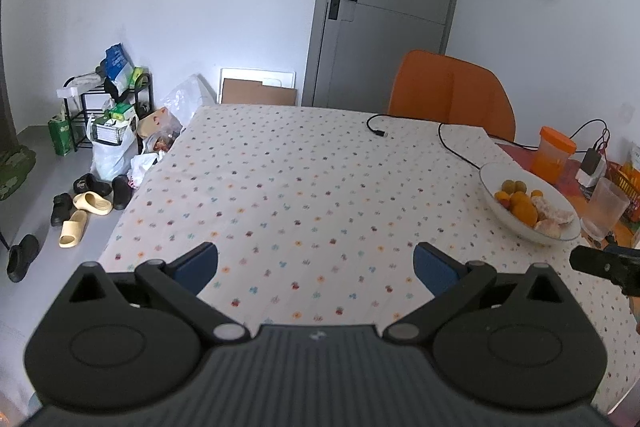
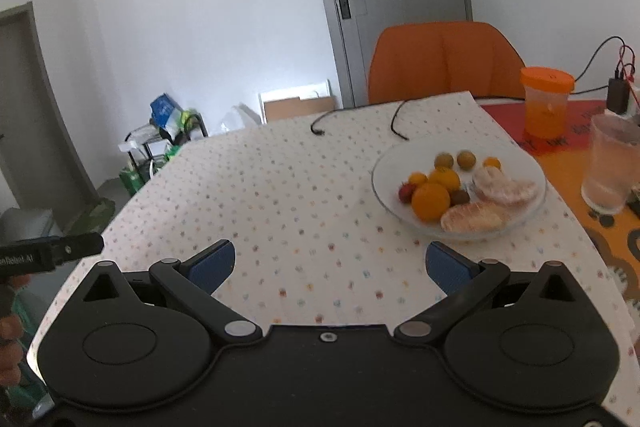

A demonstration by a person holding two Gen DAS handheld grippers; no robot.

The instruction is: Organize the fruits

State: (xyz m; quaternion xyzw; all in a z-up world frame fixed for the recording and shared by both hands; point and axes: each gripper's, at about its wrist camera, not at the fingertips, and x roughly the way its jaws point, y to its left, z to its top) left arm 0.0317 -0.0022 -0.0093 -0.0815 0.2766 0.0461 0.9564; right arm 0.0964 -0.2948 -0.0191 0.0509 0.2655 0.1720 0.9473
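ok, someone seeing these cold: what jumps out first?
The glass bowl of fruit, right of centre on the dotted tablecloth, with a big orange at its front. Behind it stands an orange chair. Both grippers, left and right, hover open and empty.

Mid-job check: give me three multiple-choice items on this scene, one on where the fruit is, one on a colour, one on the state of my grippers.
1. Where is the fruit?
A. In the glass bowl
B. Loose on the tablecloth
C. On the chair

2. What colour is the lid of the jar?
A. Blue
B. Orange
C. White

3. How do the left gripper and the right gripper stand?
A. Both shut on fruit
B. Left open, right shut
C. Both open and holding nothing

Answers: 1 A, all the fruit lies inside the bowl; 2 B, the lid is orange like the jar's contents; 3 C, each wrist view shows its blue pads wide apart over bare cloth.
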